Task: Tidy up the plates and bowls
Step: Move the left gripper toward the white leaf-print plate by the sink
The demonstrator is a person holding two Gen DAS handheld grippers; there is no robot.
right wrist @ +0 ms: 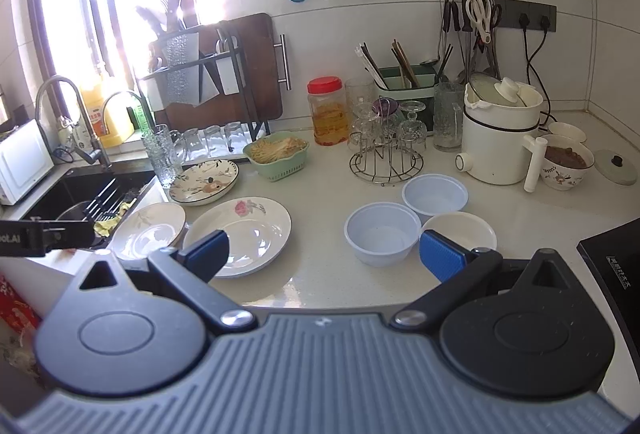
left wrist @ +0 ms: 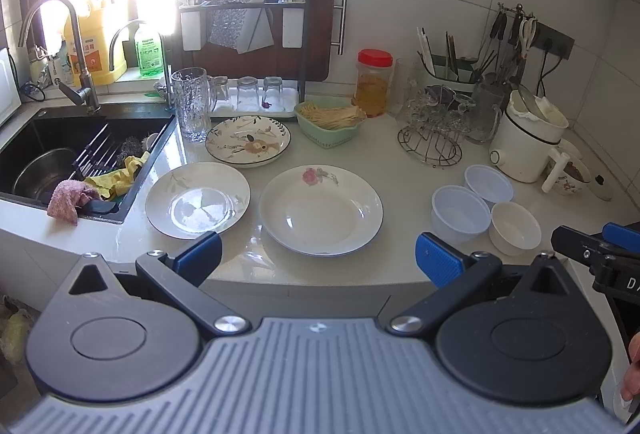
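Three plates lie on the white counter: a rose plate [left wrist: 320,209] [right wrist: 240,234], a pale leaf plate [left wrist: 197,199] [right wrist: 149,228] by the sink, and a dark-rimmed floral plate [left wrist: 248,140] [right wrist: 204,181] behind them. Three small bowls cluster to the right: two bluish-white bowls [left wrist: 460,213] [left wrist: 489,183] [right wrist: 382,234] [right wrist: 435,193] and a cream bowl [left wrist: 515,228] [right wrist: 460,230]. My left gripper [left wrist: 318,258] is open and empty, in front of the rose plate. My right gripper [right wrist: 324,254] is open and empty, in front of the bowls.
A black sink [left wrist: 80,150] with cloths is at left. Behind the plates stand a glass mug [left wrist: 192,104], a green basket [left wrist: 330,122], a jar [left wrist: 372,82], a glass rack [left wrist: 436,126] and a white cooker [left wrist: 524,138]. A stovetop edge [right wrist: 612,258] is at right.
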